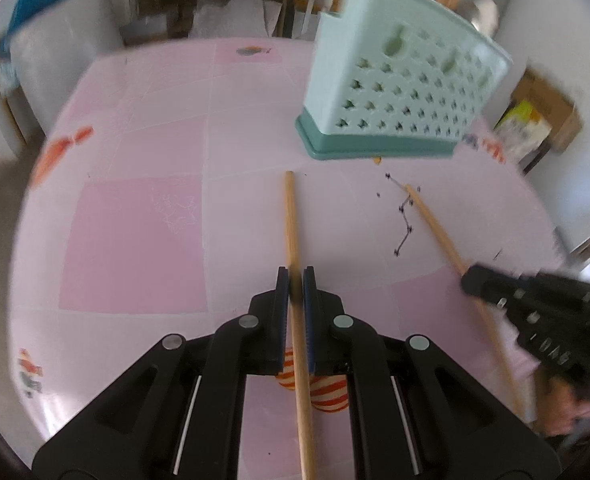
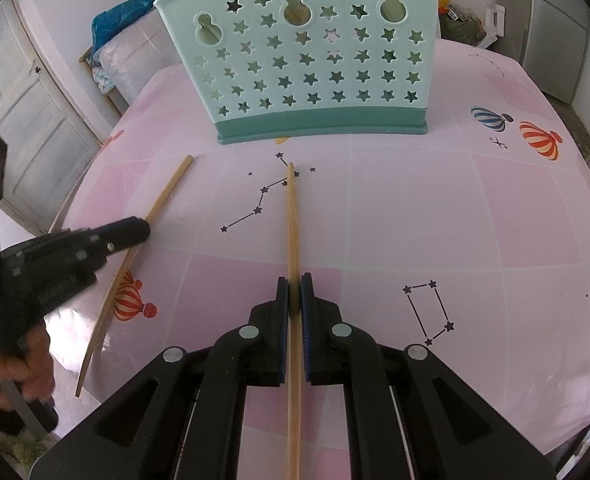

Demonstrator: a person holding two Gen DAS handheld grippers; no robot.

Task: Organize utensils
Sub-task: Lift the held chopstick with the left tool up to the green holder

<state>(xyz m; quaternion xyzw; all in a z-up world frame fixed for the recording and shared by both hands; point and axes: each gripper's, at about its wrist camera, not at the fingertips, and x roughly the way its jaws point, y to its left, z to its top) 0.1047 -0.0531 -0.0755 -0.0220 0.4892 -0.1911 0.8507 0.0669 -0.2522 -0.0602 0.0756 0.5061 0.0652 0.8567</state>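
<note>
Pink checked plastic cloth with printed hot-air balloons and star constellations covers the tabletop point(image 2: 415, 208), and behind it stand a pale wall, a grey panelled door and some bundles of bedding.

Near the far side of the tabletop stands a mint-green plastic utensil holder point(image 2: 311, 56) with star-shaped holes and a darker teal base. It is upright, and some wooden pieces show above its rim, but what they are I cannot tell.

The left gripper point(image 1: 295, 276) is black with blue pads. Its jaws are pressed together on a long, thin, light wooden chopstick point(image 1: 292, 216). This stick passes between the pads and points forward toward the base of the holder; its far tip is near the base but does not touch it. In the right wrist view the same stick point(image 2: 167, 196) runs obliquely across the left part of the tabletop.

The right gripper point(image 2: 294, 284) is of the same kind. Its jaws are also clamped on a second wooden chopstick point(image 2: 292, 216), which points straight at the holder, with its far tip over a printed constellation, apart from the teal base. In the left wrist view this second stick point(image 1: 435, 224) lies to the right, at an angle.

A hand point(image 2: 19, 372) holds the handle of the left gripper at the lower left edge of the right wrist view.
</note>
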